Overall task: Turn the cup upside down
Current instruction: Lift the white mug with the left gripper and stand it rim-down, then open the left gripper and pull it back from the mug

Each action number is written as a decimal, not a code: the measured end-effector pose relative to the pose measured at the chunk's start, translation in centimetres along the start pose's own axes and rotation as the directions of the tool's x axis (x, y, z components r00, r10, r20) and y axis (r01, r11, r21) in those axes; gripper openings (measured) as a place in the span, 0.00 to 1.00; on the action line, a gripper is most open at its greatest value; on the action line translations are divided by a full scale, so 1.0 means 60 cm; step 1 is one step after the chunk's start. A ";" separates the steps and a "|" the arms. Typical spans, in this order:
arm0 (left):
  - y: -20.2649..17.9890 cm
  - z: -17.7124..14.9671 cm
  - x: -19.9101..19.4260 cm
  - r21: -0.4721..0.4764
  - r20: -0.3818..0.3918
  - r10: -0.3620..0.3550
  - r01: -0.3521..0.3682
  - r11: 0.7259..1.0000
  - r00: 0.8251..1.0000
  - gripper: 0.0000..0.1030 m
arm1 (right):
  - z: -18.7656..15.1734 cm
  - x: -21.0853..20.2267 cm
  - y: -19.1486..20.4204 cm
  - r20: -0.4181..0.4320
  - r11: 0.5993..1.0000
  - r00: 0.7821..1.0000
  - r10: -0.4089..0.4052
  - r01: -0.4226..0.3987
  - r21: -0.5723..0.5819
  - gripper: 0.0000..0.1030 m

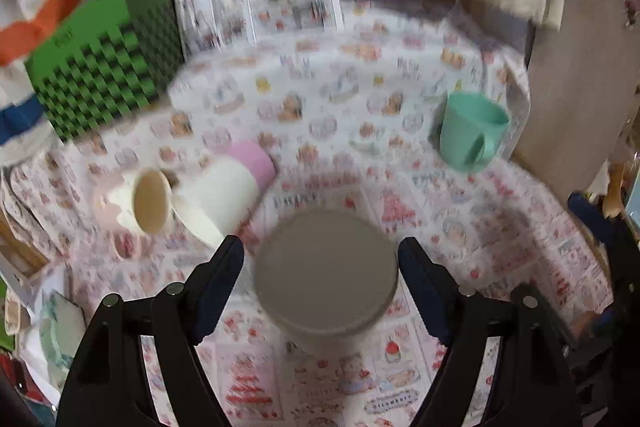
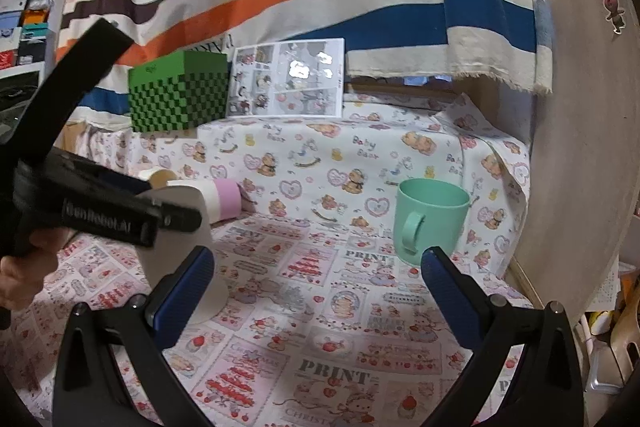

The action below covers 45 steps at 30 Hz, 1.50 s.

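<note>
A grey cup (image 1: pixel 326 277) stands upside down on the patterned cloth, its flat base up, between the spread fingers of my left gripper (image 1: pixel 320 259), which is open and not touching it. In the right wrist view the same grey cup (image 2: pixel 180 247) is partly hidden behind the left gripper body. A mint green mug (image 2: pixel 430 217) stands upright with its handle toward me, just beyond my open, empty right gripper (image 2: pixel 316 267). The mug also shows in the left wrist view (image 1: pixel 470 129) at the right.
A white and pink cup (image 1: pixel 228 193) and a cream cup (image 1: pixel 150 201) lie on their sides at the left. A green checkered box (image 2: pixel 178 91) and a picture sheet (image 2: pixel 286 79) stand at the back. A wooden panel (image 2: pixel 580 147) bounds the right side.
</note>
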State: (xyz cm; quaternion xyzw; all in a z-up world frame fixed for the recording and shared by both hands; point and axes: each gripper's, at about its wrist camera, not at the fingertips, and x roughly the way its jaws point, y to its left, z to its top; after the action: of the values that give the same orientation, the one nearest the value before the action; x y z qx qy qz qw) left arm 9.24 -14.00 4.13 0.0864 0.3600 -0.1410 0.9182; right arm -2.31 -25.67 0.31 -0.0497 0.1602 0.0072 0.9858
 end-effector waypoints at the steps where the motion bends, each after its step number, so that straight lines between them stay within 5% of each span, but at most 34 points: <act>1: 0.005 0.002 -0.013 -0.003 0.031 -0.010 0.010 1.000 0.999 0.82 | 0.000 -0.002 0.001 0.007 1.000 1.000 0.006 -0.006 -0.003 1.00; 11: 0.069 -0.032 -0.142 0.017 0.288 -0.032 0.028 0.999 0.957 0.91 | -0.001 -0.006 0.006 0.017 1.000 1.000 0.020 -0.019 -0.012 1.00; 16: 0.127 -0.085 -0.147 -0.070 0.358 0.014 0.012 0.997 0.933 1.00 | -0.001 -0.007 0.007 0.020 0.999 0.999 0.030 -0.030 -0.015 1.00; 20: 0.162 -0.120 -0.117 -0.127 0.349 0.112 -0.071 0.989 0.931 1.00 | -0.001 -0.008 0.009 0.023 0.999 0.999 0.046 -0.046 -0.019 1.00; 26: 0.194 -0.156 -0.090 -0.196 0.343 0.036 0.034 0.980 0.939 1.00 | -0.001 -0.008 0.009 0.024 0.998 0.998 0.054 -0.054 -0.015 1.00; 33: 0.161 -0.183 -0.084 -0.141 0.356 0.100 -0.053 0.989 0.929 1.00 | -0.002 -0.007 0.009 0.023 0.998 0.998 0.055 -0.054 -0.017 1.00; 45: 0.189 -0.190 -0.080 -0.242 0.356 0.160 -0.075 0.968 0.921 1.00 | -0.002 -0.007 0.010 0.022 0.998 0.998 0.059 -0.059 -0.018 1.00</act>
State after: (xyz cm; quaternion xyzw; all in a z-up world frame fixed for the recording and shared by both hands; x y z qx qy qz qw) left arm 2.25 0.64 -0.23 -0.0241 0.1870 -0.0580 0.9803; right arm -2.76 -25.09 0.25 -0.0535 0.1504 0.0384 0.9864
